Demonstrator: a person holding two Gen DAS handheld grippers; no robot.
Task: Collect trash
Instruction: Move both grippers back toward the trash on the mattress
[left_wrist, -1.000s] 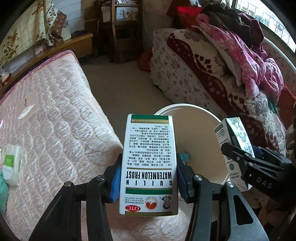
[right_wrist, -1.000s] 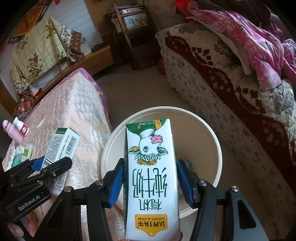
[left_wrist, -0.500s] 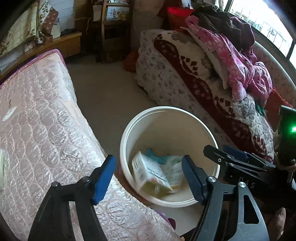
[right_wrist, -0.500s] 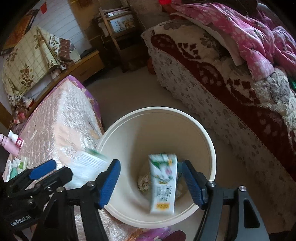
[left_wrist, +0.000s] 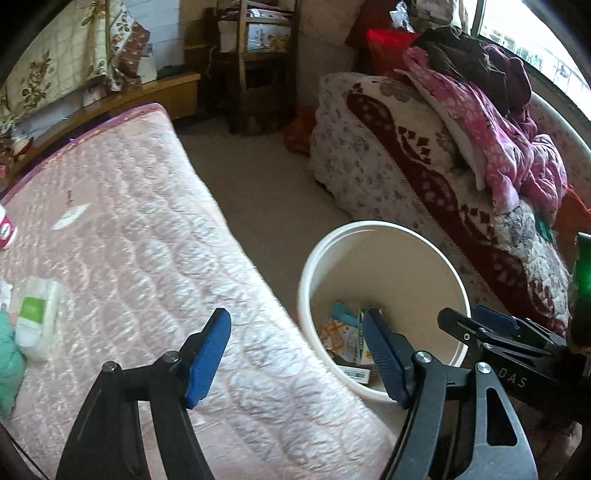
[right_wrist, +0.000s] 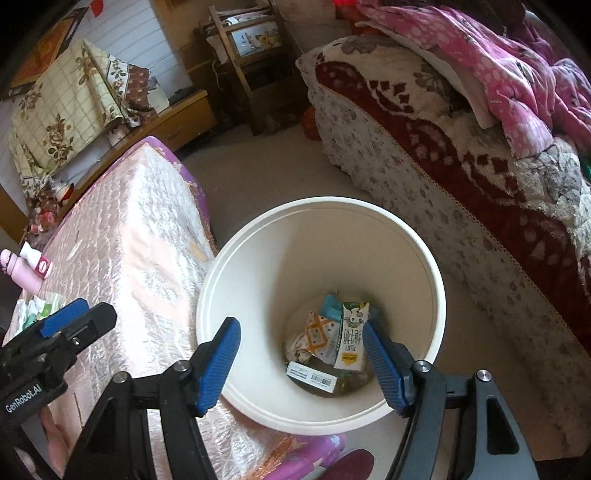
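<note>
Both tongs, left and right, gape empty above the white bin; reaching back carelessly could tip it.

right gripper agape, bucket (milk carton inside)

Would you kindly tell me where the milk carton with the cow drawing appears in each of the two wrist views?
Left wrist view: the milk carton is only a sliver at the bucket's bottom, mostly hidden behind the open left gripper's right finger.
Right wrist view: the carton leans among the trash at the bucket's bottom, just left of the open right gripper's right finger.
Shared landmark: the white bucket beside the pink mattress.
</note>
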